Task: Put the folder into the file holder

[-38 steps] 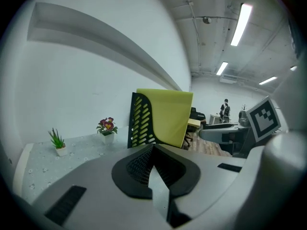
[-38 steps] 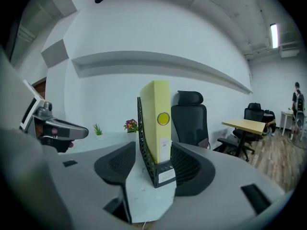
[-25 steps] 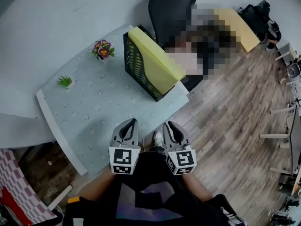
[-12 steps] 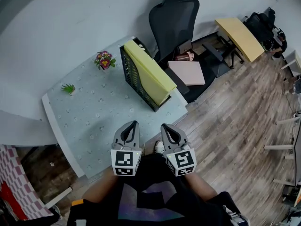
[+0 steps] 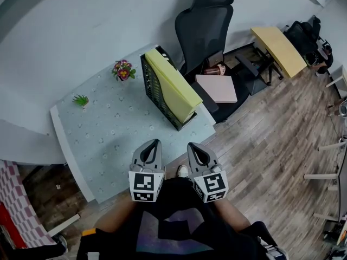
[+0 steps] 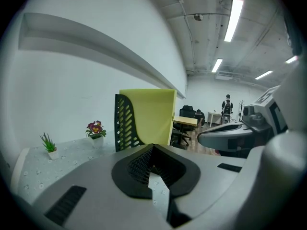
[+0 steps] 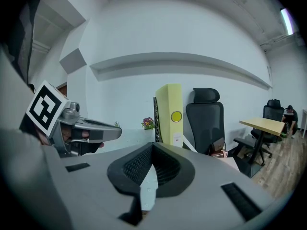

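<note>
- Left hand-held gripper [image 5: 155, 142] and right hand-held gripper [image 5: 191, 145] are barely shifting, both closed and empty, sitting well short of the file holder [image 5: 153, 85].
- Yellow folder [image 5: 173, 83] is standing inside the file holder.
- Spine label [image 7: 177, 139] is showing print too small to read.

You have one yellow folder [image 5: 173, 88] and one black file holder [image 5: 153, 85] before you. You see two of the small pot kind: one flowering plant [image 5: 123, 69] and one green plant [image 5: 81, 99]. There is one table [image 5: 108, 129], one black office chair [image 5: 203, 20] and one yellow desk [image 5: 276, 42]. You hold two tools: the left gripper [image 5: 153, 143] and the right gripper [image 5: 193, 147].
</note>
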